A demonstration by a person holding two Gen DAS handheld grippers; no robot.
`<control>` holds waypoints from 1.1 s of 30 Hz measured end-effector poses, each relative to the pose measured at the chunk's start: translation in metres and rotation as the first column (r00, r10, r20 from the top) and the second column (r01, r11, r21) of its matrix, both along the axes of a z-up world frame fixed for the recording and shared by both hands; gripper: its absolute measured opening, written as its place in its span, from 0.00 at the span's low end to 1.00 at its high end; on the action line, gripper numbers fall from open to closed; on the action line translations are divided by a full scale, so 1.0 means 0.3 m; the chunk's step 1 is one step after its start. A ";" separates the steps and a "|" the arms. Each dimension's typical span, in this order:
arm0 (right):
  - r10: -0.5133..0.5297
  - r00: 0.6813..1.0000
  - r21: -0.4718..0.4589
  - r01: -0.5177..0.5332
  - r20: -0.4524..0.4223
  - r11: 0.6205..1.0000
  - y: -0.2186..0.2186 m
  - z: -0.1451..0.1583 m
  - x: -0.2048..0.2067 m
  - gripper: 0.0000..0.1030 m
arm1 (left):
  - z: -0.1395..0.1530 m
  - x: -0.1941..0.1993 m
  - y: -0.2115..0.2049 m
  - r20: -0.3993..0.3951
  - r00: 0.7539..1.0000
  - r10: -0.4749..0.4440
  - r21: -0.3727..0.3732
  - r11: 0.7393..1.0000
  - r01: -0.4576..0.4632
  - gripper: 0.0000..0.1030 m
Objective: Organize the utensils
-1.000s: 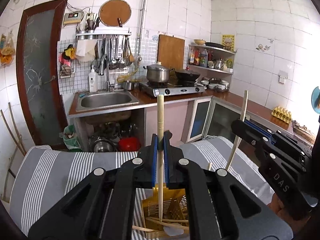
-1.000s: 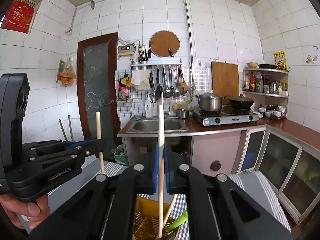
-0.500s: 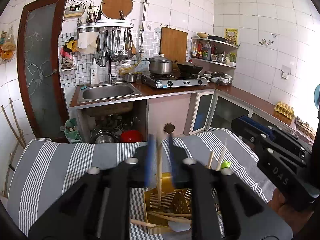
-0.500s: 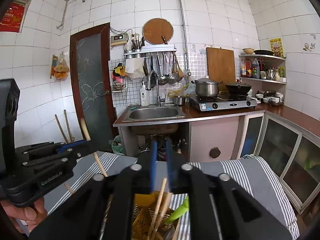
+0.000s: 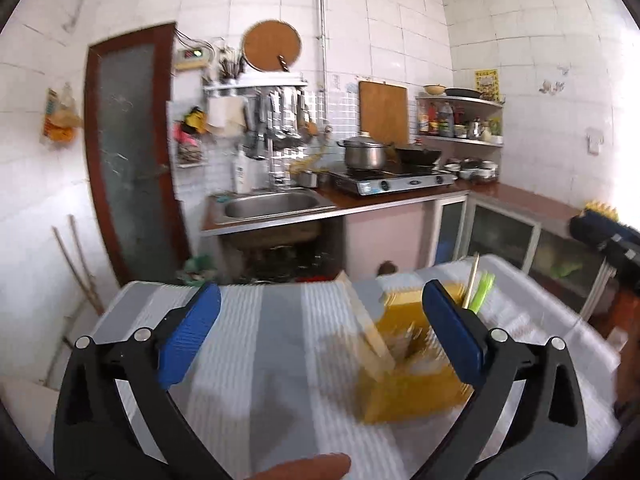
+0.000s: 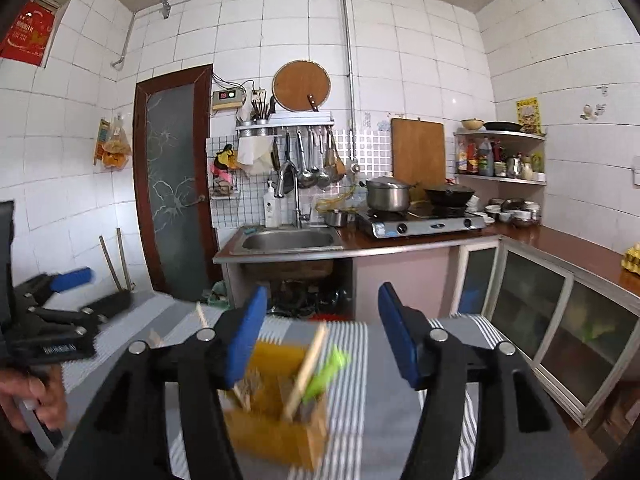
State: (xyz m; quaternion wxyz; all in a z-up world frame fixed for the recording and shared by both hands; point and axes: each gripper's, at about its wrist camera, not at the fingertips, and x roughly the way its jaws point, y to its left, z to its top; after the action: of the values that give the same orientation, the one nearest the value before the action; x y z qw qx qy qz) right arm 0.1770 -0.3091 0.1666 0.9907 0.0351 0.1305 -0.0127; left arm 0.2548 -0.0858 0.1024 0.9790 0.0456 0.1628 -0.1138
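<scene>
Two grippers over a striped cloth [image 5: 280,340]; the left gripper [image 5: 320,328], jaws just spread wide, grips nothing; the right gripper [image 6: 322,336], jaws likewise just parted, is empty; one yellow utensil basket [image 6: 276,432], lower centre, holds several blurred chopsticks [image 6: 306,368] and one green utensil [image 6: 326,372].

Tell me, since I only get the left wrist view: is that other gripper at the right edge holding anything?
Observer: No. In the right wrist view the right gripper is open. Its jaws have just been opening and nothing is between them. The yellow holder sits below it on the striped cloth.
Operator: Is there anything high on the wall left of the door? My picture cuts off there.
Observer: Yes, a red poster hangs in a recess near the ceiling.
</scene>
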 end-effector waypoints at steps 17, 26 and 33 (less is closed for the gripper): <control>-0.090 0.996 -0.050 0.091 0.021 0.995 0.048 -0.463 -0.473 0.70 | -0.417 -0.534 0.188 0.145 0.970 0.197 -0.021 0.980 -0.196 0.95; -0.107 0.992 -0.026 0.109 0.060 0.994 0.024 -0.469 -0.487 0.78 | -0.432 -0.540 0.195 0.142 0.969 0.203 -0.049 0.979 -0.198 0.95; -0.077 0.993 -0.079 0.084 0.087 0.993 0.072 -0.463 -0.505 0.80 | -0.430 -0.548 0.164 0.171 0.966 0.193 -0.002 0.981 -0.195 0.95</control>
State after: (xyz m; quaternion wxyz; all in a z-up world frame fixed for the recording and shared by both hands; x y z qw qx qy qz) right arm 0.0254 -0.2875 0.0277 0.9947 0.0001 0.0864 -0.0565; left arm 0.0905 -0.0367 -0.0265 0.9954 0.0462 0.0832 -0.0121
